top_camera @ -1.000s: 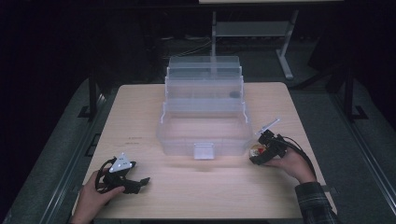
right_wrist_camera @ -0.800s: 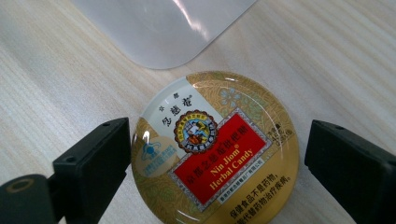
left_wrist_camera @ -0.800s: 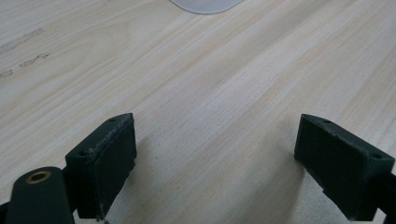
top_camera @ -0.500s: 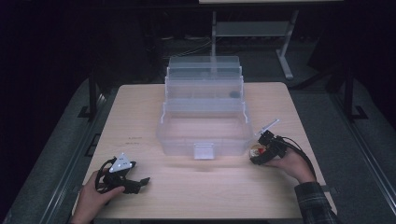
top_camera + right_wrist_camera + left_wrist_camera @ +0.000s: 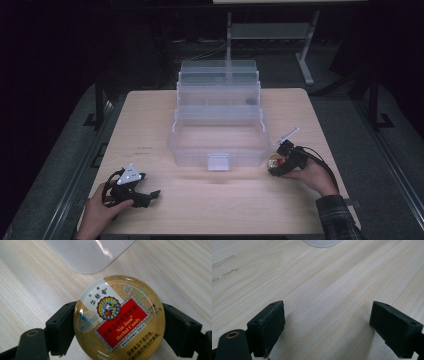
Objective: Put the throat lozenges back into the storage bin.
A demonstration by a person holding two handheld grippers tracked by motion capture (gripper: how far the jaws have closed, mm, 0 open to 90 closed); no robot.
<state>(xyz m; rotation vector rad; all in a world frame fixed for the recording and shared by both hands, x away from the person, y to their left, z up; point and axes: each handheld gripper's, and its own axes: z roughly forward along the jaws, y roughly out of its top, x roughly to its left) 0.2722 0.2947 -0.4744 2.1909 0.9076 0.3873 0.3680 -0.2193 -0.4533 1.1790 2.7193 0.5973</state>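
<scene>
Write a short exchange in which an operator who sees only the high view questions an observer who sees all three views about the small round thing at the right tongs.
Operator: What is the small round thing at the right tongs?
Observer: It is a tin, gold and round, with a red label reading Nin Jiom Herbal Candy.
Operator: Is it gripped, or just lying between the jaws?
Observer: It is gripped. The jaws have just been closing, and the black pads press on its rim, one on each side, above the wooden table.
</scene>
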